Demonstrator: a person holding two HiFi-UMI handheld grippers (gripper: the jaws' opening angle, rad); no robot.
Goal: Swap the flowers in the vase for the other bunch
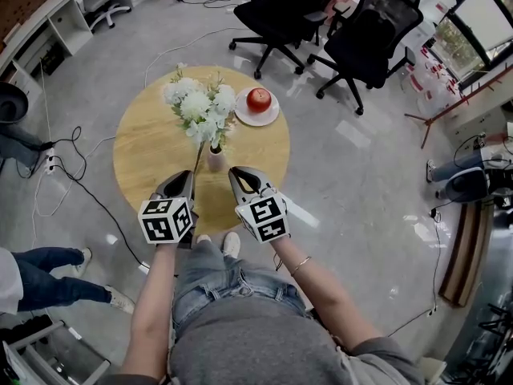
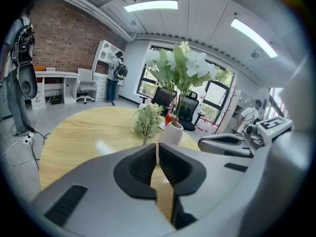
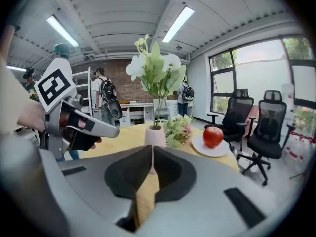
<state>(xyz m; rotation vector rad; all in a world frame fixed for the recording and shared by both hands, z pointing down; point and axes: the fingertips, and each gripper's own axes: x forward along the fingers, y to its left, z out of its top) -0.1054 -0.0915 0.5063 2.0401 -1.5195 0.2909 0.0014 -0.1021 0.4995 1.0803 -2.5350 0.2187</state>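
Hands side by side at the table's (image 1: 144,163) near edge; left gripper (image 1: 186,178) and right gripper (image 1: 238,172) clenched, empty, facing the vase (image 1: 216,160).

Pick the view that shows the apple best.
Right gripper view: the apple sits side-on and unblocked on its plate. Head view shows it small, from above. Left gripper view shows only a red sliver behind the vase.

One round table (image 1: 152,147) carried one vase (image 1: 215,160), one plate (image 1: 268,117), one apple (image 1: 258,99) and two bunches of flowers: a tall bunch (image 2: 180,68) and a small bunch (image 2: 147,118). Beyond it stood two black office chairs: a left chair (image 1: 276,10) and a right chair (image 1: 373,30).
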